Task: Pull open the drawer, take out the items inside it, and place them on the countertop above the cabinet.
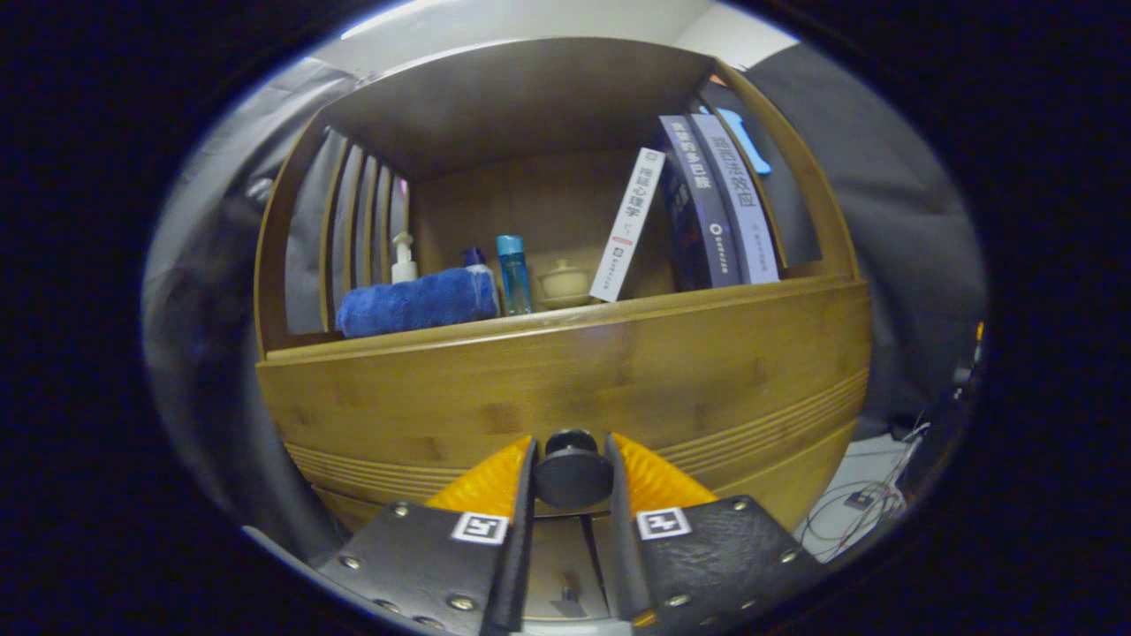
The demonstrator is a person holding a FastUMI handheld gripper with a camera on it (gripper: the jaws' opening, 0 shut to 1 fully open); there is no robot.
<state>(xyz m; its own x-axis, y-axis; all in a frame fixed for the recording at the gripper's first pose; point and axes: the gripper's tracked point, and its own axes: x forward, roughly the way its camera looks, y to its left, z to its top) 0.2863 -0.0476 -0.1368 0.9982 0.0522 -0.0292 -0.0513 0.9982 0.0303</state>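
Gripper view: I am looking forward along my gripper at the front of a wooden cabinet. My two fingers sit closed in on either side of a dark round knob, one finger to its left and one to its right, and both appear to press against it. I hold it this way because the knob is the only handle the drawer offers, so a firm pinch here should let me pull straight back toward myself.

The drawer front is a wide wooden panel with fine grooved lines running across its lower part. It looks flush with the cabinet, so I judge the drawer not yet pulled open. Whatever lies inside is hidden from me.

Above the drawer front is the countertop, which is also the floor of an open shelf. Things already stand there. On the left lies a rolled blue towel, near the front edge. Behind it stands a white pump bottle. To the right of the towel is a clear blue bottle, then a small pale lidded cup further back. A white book leans right against two dark books at the right end.

Free space for the drawer's items looks scarce; the front strip of the countertop, right of the towel, seems the likeliest spot.
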